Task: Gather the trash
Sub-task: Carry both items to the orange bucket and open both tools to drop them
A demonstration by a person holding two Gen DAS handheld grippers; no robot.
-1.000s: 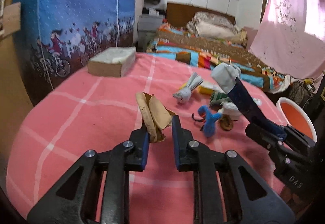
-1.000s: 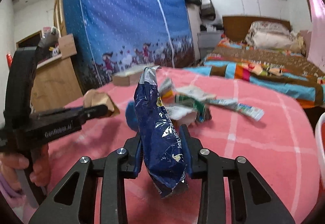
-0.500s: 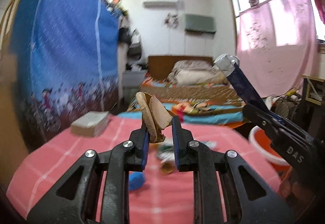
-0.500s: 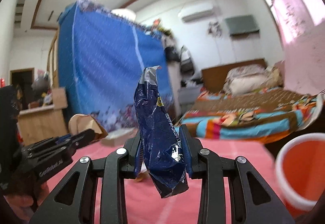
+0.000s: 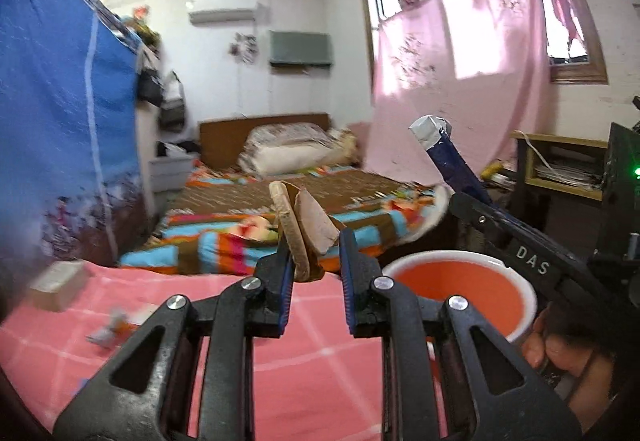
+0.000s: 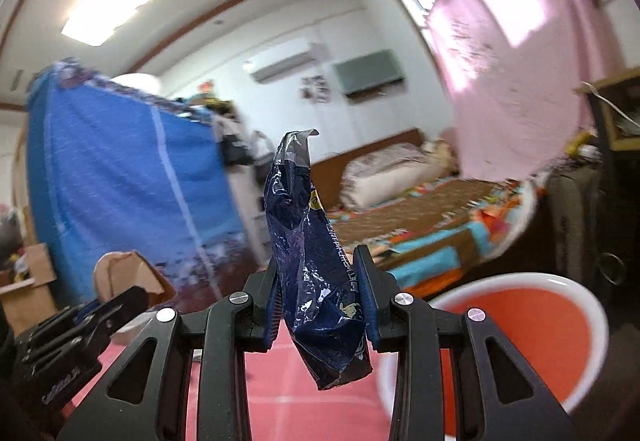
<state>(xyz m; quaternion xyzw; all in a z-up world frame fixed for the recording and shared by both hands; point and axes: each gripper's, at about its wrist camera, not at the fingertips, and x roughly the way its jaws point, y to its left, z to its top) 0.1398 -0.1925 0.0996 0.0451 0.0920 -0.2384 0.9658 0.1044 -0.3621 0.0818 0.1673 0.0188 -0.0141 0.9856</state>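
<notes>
My left gripper is shut on a folded brown cardboard scrap, held up above the pink tablecloth. Just right of it stands an orange bin with a white rim. My right gripper is shut on a crumpled dark blue snack wrapper that sticks up and hangs down between its fingers. The bin rim lies low and to its right. The wrapper also shows at right in the left wrist view. The left gripper and its cardboard appear at lower left in the right wrist view.
The pink checked tablecloth carries a blurred box and small scraps at left. A bed with a striped cover stands behind the table. A desk is at far right, and a person's hand is below it.
Both grippers have risen and swung right, away from the trash pile on the table, each keeping its piece. The orange bin now looms close in both views.
</notes>
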